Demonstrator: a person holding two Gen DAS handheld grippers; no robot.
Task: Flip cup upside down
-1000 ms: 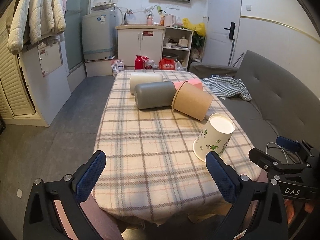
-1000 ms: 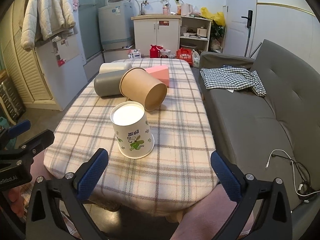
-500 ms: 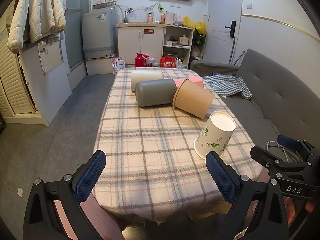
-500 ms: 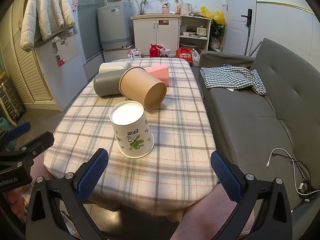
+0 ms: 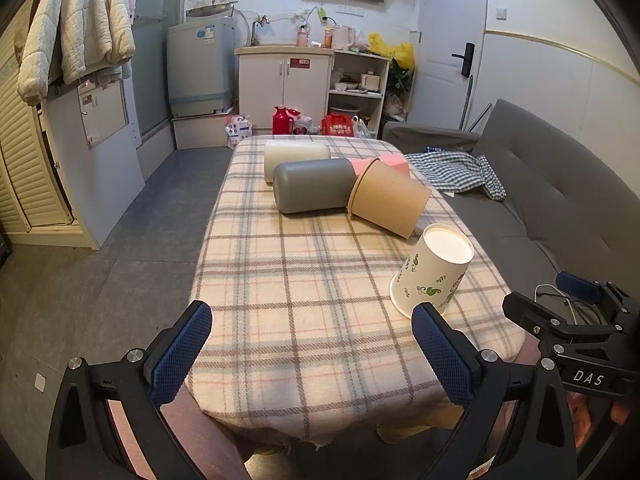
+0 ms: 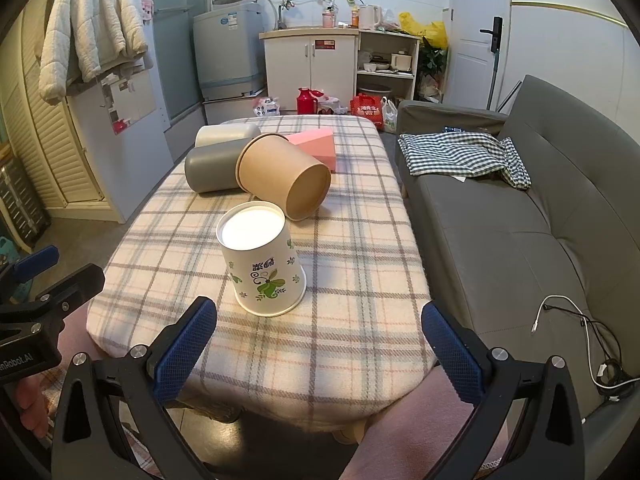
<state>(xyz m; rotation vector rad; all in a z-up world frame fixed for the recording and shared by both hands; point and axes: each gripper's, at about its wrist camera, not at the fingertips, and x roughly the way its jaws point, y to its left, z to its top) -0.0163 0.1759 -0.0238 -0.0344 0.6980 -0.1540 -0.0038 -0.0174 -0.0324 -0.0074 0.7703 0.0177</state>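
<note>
A white paper cup with green leaf prints (image 6: pixel 262 264) stands upside down, base up, on the plaid tablecloth (image 6: pixel 360 264) near the table's front. It also shows in the left wrist view (image 5: pixel 434 270) at the table's right edge. My right gripper (image 6: pixel 318 344) is open and empty, held at the table's near edge just in front of the cup. My left gripper (image 5: pixel 310 346) is open and empty at the near edge, to the left of the cup.
A brown paper tub (image 6: pixel 284 180), a grey cylinder (image 6: pixel 210 170), a white cylinder (image 6: pixel 226 134) and a pink box (image 6: pixel 318 146) lie further back on the table. A grey sofa (image 6: pixel 520 236) with a checked cloth (image 6: pixel 460 152) stands right of the table.
Both grippers have drifted slightly; the views shift a little. The cup stays upside down in the same spot. Both grippers stay open.
</note>
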